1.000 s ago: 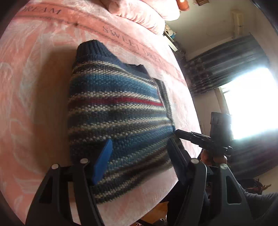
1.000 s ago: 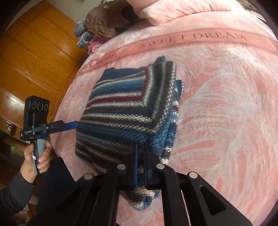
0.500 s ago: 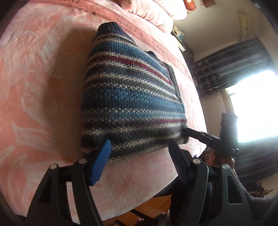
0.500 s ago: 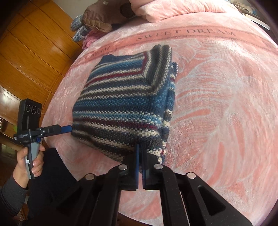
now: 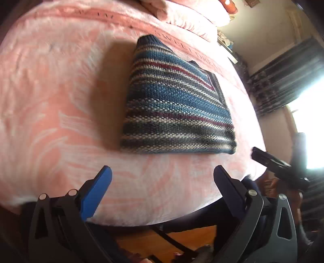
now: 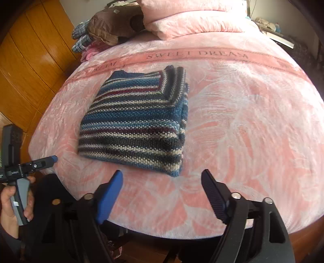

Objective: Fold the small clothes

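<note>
A striped knit sweater (image 5: 174, 105) (image 6: 137, 123) in blue, grey, white and dark red lies folded into a compact block on the pink bed cover. My left gripper (image 5: 162, 172) is open and hangs just short of the sweater's near edge, touching nothing. The right gripper (image 6: 162, 176) is open too, drawn back from the sweater's near right corner with nothing between its fingers. In the right wrist view the left gripper (image 6: 48, 159) appears at the left edge, held by a hand. The right gripper (image 5: 263, 155) shows at the right of the left wrist view.
The pink "SWEET DREAM" bed cover (image 6: 253, 125) spreads wide to the right of the sweater. Pink pillows (image 6: 192, 18) and a heap of other clothes (image 6: 105, 28) sit at the head. A wooden wardrobe (image 6: 24, 60) stands left, dark curtains (image 5: 283, 76) by a bright window.
The right gripper let go of the sweater's corner and opened. Both grippers pulled back toward the bed's edge, and the sweater now lies flat and folded.
</note>
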A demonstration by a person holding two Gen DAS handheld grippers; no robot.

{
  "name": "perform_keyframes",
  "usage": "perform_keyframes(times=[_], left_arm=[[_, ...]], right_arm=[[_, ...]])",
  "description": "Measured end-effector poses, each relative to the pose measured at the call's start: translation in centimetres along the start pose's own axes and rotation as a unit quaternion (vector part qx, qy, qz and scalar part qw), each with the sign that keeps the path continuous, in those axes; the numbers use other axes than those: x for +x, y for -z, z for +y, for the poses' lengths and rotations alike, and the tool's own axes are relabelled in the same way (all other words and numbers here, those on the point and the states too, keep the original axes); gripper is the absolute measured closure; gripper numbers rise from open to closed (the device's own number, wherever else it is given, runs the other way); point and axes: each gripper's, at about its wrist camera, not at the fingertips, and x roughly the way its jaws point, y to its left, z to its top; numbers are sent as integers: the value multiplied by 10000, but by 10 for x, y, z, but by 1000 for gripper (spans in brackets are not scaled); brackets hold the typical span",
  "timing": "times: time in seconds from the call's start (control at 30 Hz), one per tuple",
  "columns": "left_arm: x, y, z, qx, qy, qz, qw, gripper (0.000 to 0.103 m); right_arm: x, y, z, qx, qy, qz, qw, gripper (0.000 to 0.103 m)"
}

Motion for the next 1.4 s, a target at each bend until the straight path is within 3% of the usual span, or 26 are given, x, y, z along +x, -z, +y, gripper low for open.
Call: perform_keyframes(times=[0.1, 0.2, 0.27, 0.3, 0.4, 0.47, 0.57, 0.77, 0.9, 1.1, 1.4], left_arm=[[-35, 25, -26, 605, -1090, -318, 9917, 3], [-68, 49, -54, 981, -1463, -773, 9813, 3], [-82, 61, -71, 950, -1822, -985, 9737, 3], [-84, 65, -75, 861, -1816, -1020, 9743, 3], [-111, 72, -90, 604, -1315, -955, 9849, 3], [-136, 73, -104, 775, -1037, -1098, 9855, 3], [-169, 69, -118, 868, -1224, -1220, 9811, 3], [-208, 73, -154, 1191, -1740, -1414, 9672, 3], [-214, 82, -164, 1200, -1616, -1272, 9712, 3], [-205, 88, -164, 1053, -1527, -1185, 9755, 3], [-203, 91, -173, 1159, -1652, -1234, 9716, 3]], right_arm=[[-21, 23, 11, -104, 668, 27, 9977, 4], [-38, 44, 21, -208, 1240, -98, 9920, 4], [-53, 54, 27, -250, 1504, -310, 9878, 4], [-60, 56, 30, -294, 1599, -363, 9860, 4], [-84, 59, 43, -418, 1384, -390, 9887, 4], [-108, 56, 53, -482, 1345, -568, 9881, 4], [-147, 49, 72, -659, 1399, -944, 9834, 4], [-204, 45, 100, -625, 1248, -1147, 9835, 4], [-225, 52, 115, -734, 1471, -1298, 9778, 4], [-227, 56, 112, -634, 1484, -1271, 9787, 4], [-227, 59, 111, -609, 1414, -1279, 9798, 4]])
